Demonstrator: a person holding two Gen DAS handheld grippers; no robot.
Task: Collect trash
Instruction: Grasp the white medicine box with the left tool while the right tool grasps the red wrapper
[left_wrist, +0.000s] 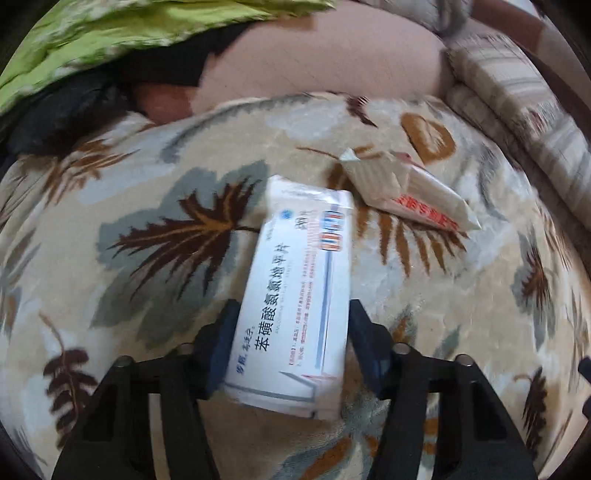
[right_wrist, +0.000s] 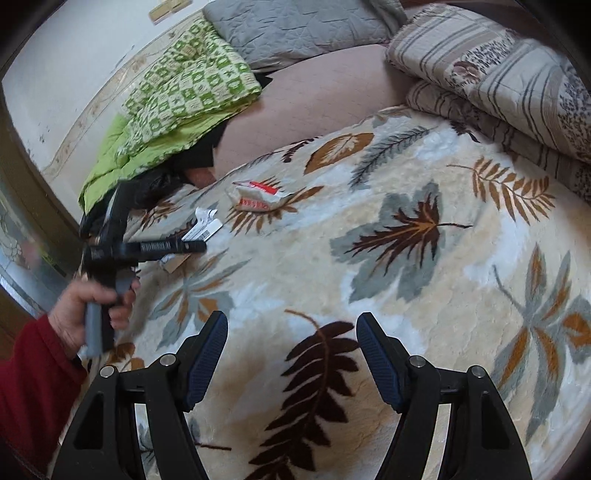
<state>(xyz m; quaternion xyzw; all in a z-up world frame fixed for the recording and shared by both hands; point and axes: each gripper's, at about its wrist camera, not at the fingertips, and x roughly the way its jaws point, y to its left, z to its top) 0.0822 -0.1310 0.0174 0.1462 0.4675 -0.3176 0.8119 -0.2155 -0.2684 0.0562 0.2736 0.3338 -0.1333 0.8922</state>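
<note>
Left gripper (left_wrist: 291, 343) jaws straddled white medicine box (left_wrist: 299, 295), pads flanking (contact unclear); best squeezed squarely. Right gripper (right_wrist: 291, 354) gaped, empty.

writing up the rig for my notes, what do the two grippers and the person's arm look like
Both grippers are alike: the left gripper and right gripper have black angular plastic linkage arms with silver round pivot bolts, ending in dark blue ribbed pads. Seen from the right wrist camera, the left unit has a grey handle under a black body. The person wears a dark red sleeve.
</note>
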